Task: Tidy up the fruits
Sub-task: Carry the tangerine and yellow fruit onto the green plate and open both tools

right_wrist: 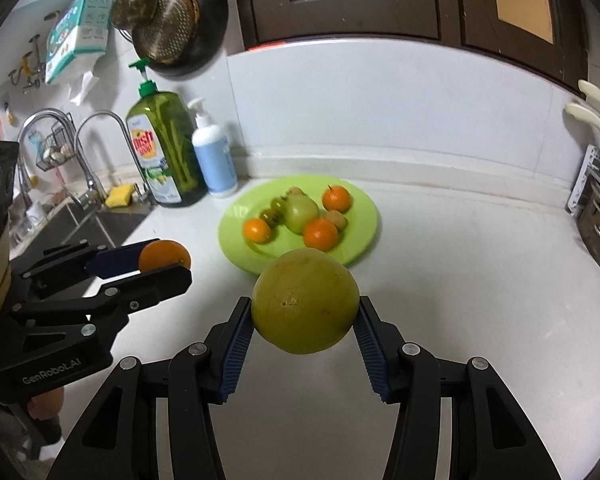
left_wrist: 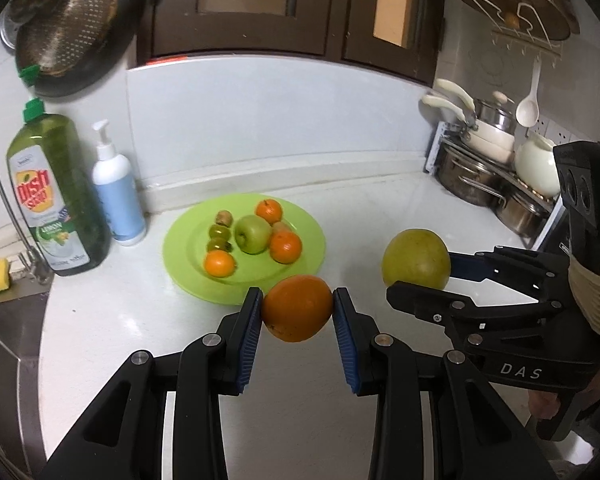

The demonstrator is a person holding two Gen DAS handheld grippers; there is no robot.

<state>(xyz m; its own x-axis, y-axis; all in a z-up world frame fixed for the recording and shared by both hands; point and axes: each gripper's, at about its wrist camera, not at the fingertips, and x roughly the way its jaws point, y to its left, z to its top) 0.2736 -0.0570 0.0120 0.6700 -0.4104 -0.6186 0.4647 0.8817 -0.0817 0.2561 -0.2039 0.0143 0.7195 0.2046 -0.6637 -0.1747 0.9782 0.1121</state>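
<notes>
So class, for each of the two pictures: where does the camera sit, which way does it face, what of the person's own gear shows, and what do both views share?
Left wrist: sits on the left gripper, looks forward over the counter at the green plate; its fingers clamp an orange; the right gripper shows on the right.
Right wrist: sits on the right gripper, faces the plate too; it clamps a large yellow-green fruit; the left gripper shows on the left.
Shared: plate, both held fruits, dish soap bottle.

Left gripper [left_wrist: 297, 309] clamped on orange [left_wrist: 297, 307], blue pads pressed to both its sides, held above counter. Right gripper [right_wrist: 305, 307] clamped on yellow-green fruit [right_wrist: 305, 300], spread wider, held alongside, fingers pointed forward.
</notes>
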